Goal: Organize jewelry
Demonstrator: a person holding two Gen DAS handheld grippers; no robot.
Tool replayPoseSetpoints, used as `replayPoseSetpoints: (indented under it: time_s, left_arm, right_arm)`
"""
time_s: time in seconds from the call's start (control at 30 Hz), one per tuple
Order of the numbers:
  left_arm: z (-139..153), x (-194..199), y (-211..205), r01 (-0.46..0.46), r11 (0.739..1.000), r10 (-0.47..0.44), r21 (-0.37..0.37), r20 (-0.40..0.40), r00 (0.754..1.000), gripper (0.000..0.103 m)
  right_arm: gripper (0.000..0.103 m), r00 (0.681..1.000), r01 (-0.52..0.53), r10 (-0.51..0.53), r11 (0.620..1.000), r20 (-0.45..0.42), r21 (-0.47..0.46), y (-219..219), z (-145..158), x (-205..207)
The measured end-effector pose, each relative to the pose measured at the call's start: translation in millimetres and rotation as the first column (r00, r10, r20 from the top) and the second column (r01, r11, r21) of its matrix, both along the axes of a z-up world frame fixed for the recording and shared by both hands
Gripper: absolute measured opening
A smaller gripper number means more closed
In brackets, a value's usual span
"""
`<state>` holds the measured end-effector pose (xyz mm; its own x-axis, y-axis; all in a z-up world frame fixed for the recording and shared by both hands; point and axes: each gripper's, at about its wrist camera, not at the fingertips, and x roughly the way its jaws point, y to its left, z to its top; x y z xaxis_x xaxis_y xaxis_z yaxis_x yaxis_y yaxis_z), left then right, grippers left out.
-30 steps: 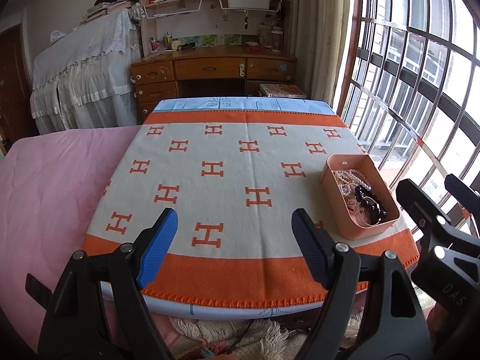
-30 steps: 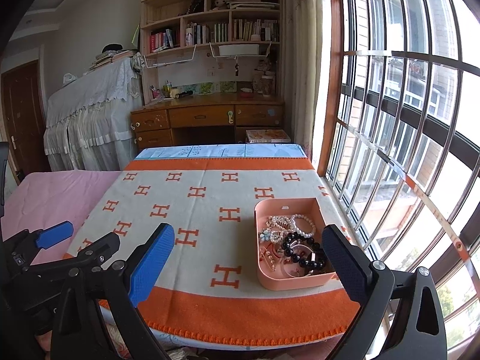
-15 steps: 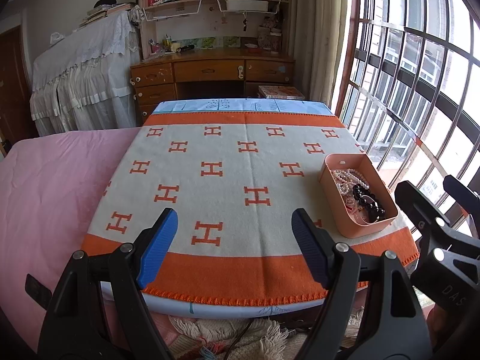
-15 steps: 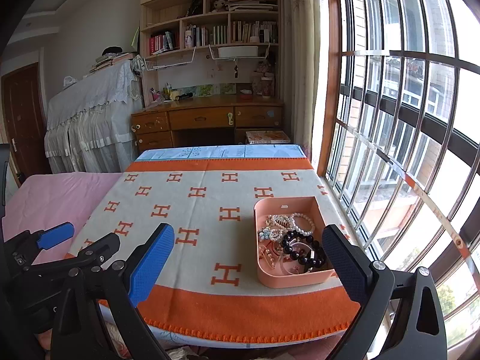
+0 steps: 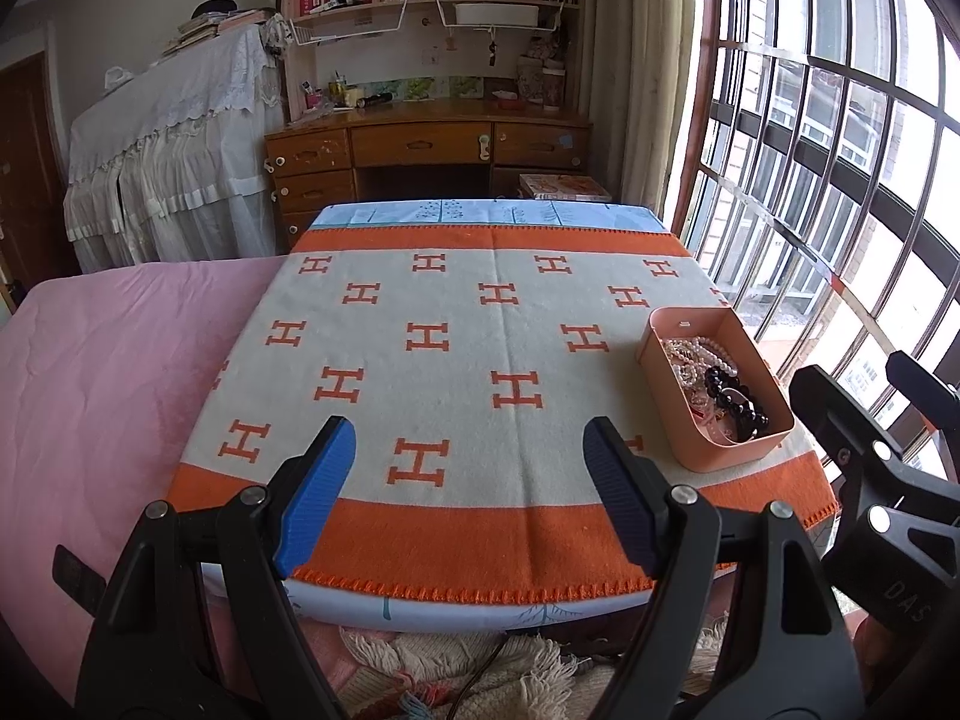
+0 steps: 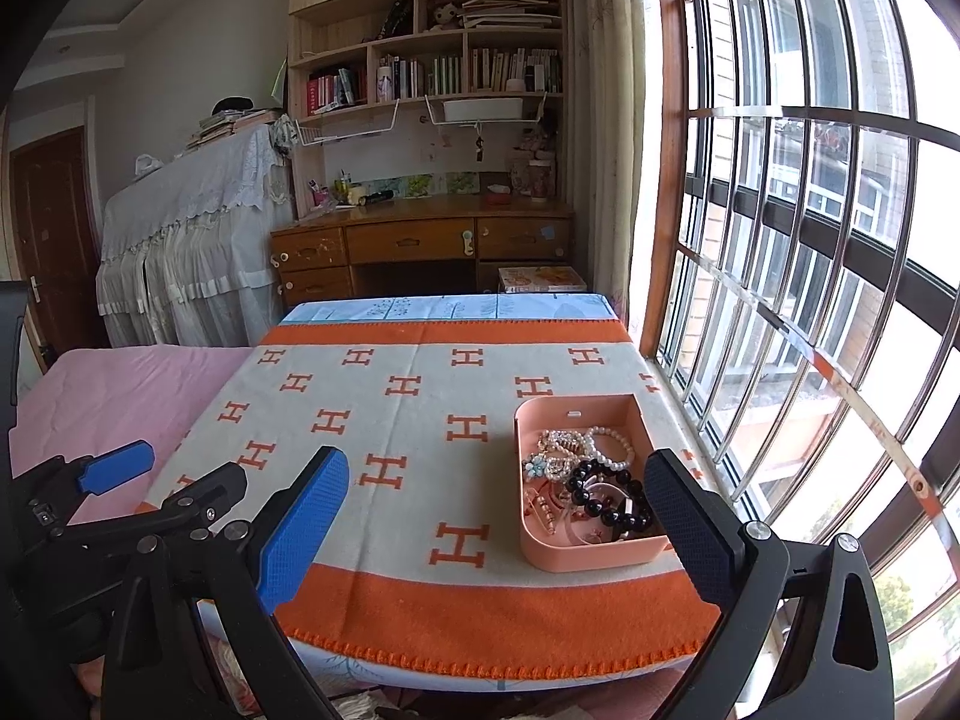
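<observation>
A pink plastic box sits on the near right part of the table's orange-and-cream blanket. Inside lie a black bead bracelet, a white pearl bracelet and several smaller tangled pieces. My left gripper hangs open over the blanket's near edge, left of the box, nothing between its blue pads. My right gripper is open too, near the front edge, its right finger just in front of the box. Each gripper shows at the edge of the other's view.
The blanket covers a small table beside a pink bed on the left. A barred window runs along the right. Behind stand a wooden desk, bookshelves and a piece of furniture under white cloth.
</observation>
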<state>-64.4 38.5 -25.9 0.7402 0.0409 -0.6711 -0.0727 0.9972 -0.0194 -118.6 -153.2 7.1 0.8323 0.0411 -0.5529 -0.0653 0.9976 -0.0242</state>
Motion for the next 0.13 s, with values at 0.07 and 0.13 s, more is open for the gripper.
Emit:
replayPoseSetpoints:
  time_s: [0.07, 0.13]
  left_arm:
    - [0.6, -1.4, 1.8, -0.004, 1.0, 0.004, -0.003, -0.002, 1.0, 0.077]
    - [1.2, -3.0, 3.6, -0.008, 1.0, 0.008, -0.004, -0.006, 1.0, 0.077]
  right_arm:
    - [0.1, 1.0, -0.005, 0.005, 1.0, -0.004, 0.001, 1.2, 0.0, -0.9]
    - [0.1, 1.0, -0.008, 0.008, 1.0, -0.009, 0.001, 2.7, -0.8, -1.3]
